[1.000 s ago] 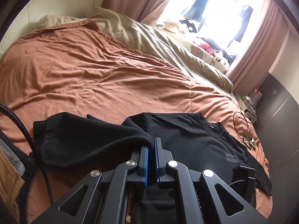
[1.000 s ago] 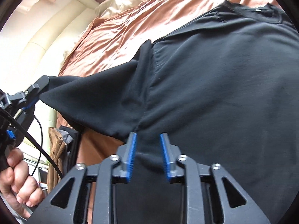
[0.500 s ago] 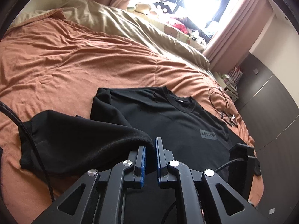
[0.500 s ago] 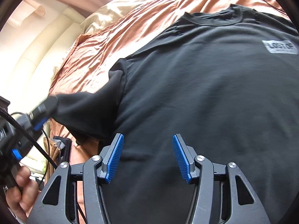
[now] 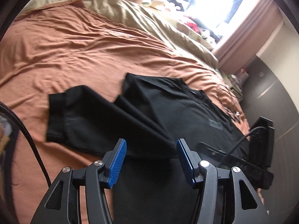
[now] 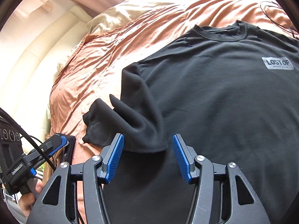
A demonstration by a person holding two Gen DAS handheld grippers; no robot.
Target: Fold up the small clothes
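Bedroom with a big bed, covered by a wrinkly orange blanket, tan bedding at the far side. Lying flat on that blanket: a black T-shirt, front side up, neck hole toward the far end, small grey patch on the chest reading "LOST OF". One sleeve flopped loosely over the edge of the shirt, bunched up and creased, cuff resting on the blanket.

Just above the shirt: left gripper, blue fingers opening, fold of the sleeve lying between them but not pinched. Beside it, right gripper, blue fingers apart, not squeezing anything, sleeve edge lying loose between them.

Further out: thin black cord lying on the blanket past the shirt. Bright window with pink curtains at the back. Dark cupboard doors beside the bed. Part of a hand at the low corner of the right view, holding the other gripper's handle.
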